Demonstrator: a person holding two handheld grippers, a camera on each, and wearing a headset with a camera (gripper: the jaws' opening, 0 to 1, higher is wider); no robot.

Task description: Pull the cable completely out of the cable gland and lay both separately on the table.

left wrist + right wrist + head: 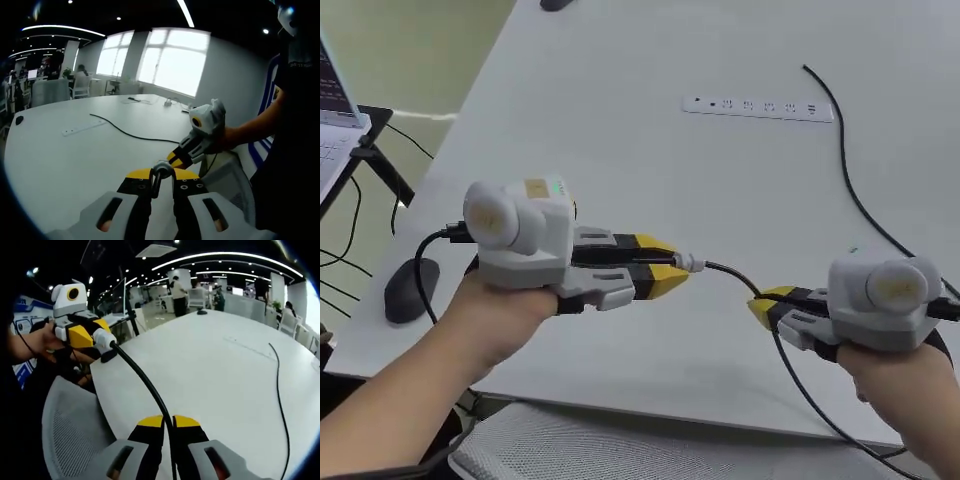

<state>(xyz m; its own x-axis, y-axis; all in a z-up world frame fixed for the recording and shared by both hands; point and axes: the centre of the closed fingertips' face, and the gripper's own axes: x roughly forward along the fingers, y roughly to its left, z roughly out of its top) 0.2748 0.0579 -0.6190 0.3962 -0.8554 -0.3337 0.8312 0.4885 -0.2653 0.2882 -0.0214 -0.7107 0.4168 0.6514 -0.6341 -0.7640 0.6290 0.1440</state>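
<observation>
a white table [620,120] carries a white power strip [757,107] and a loose black cord [850,190]

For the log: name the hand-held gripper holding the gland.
The left hand-held gripper: its jaws clamp the grey gland, while the right hand-held gripper pinches only the black cable.

Open-plan office: white desks [60,150], chairs [50,92]
</observation>
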